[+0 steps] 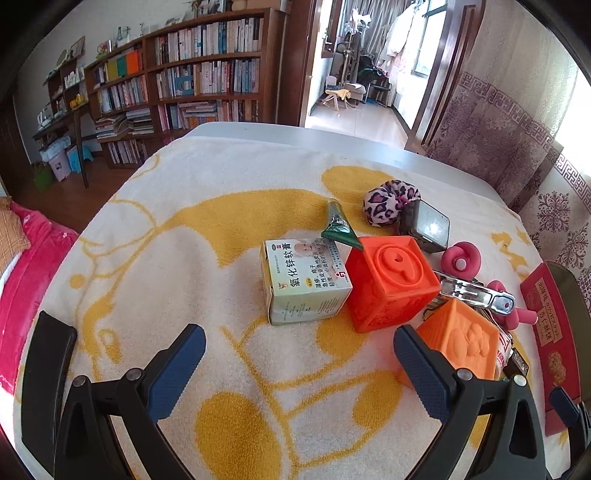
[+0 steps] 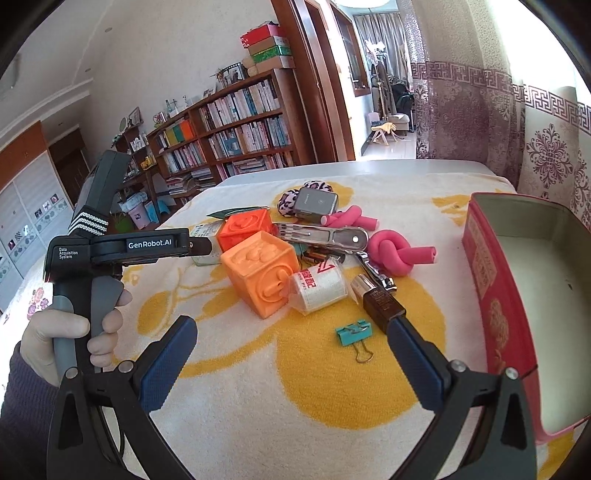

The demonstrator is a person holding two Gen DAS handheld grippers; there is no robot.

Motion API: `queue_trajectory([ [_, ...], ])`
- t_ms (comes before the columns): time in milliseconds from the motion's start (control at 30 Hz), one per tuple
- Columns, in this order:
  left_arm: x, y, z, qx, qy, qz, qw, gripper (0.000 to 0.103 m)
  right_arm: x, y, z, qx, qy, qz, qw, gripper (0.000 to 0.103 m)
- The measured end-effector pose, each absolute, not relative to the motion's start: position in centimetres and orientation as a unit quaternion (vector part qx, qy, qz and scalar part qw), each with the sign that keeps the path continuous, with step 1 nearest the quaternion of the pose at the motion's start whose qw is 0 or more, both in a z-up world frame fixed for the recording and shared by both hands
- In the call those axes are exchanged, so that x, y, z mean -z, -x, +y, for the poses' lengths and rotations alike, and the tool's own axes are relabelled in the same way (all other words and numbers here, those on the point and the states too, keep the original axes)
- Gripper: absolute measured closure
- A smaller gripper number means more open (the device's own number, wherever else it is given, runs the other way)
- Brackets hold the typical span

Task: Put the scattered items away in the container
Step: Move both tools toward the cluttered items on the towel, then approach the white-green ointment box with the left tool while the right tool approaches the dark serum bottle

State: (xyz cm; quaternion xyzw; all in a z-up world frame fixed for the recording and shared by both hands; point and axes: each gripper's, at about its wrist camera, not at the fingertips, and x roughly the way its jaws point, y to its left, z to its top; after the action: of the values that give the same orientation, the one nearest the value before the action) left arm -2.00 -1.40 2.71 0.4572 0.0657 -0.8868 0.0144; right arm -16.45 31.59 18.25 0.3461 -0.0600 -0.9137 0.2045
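Both our grippers, left [image 1: 295, 363] and right [image 2: 291, 354], gaped wide, empty, ready to pick. Clutter lay left of the red tin [image 2: 517, 317], still unsorted.

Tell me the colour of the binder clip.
Teal binder clip, clearest in the right wrist view.

We're in a home, a lived-in room: packed bookshelves [image 1: 192, 74] along the wall, patterned curtains [image 2: 461, 118], a towel [image 1: 207, 229] over the table, and clothes hanging [image 1: 399, 33] beyond the doorway.
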Motion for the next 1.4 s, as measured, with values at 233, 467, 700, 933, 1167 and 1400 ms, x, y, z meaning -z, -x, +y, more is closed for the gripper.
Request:
queue_trajectory([
  [233,-2.2,3.0,-0.3,0.884,-0.466,0.036,0.015,0.0,-18.3,16.5,32.6,0.925,-0.334,-0.066,0.17,0.0],
  [467,-2.7,4.0,-0.2,0.888,-0.46,0.018,0.007,0.0,-17.9,17.8,32.8,0.907,-0.377,-0.093,0.163,0.0],
  [700,-2.4,5.2,-0.2,0.886,-0.462,0.03,-0.004,0.0,-21.2,17.3,30.1,0.918,-0.345,-0.059,0.185,0.0],
  [933,-2.0,5.6,-0.6,0.884,-0.465,0.042,-0.01,0.0,-20.6,19.6,29.3,0.914,-0.347,-0.102,0.185,0.0],
  [1167,-1.7,5.8,-1.1,0.883,-0.464,0.061,-0.017,0.0,-18.5,20.5,29.6,0.907,-0.366,-0.115,0.173,0.0],
  [1400,-1.6,5.8,-1.4,0.883,-0.465,0.064,-0.021,0.0,-18.1,20.5,29.7,0.908,-0.368,-0.106,0.168,0.0],
])
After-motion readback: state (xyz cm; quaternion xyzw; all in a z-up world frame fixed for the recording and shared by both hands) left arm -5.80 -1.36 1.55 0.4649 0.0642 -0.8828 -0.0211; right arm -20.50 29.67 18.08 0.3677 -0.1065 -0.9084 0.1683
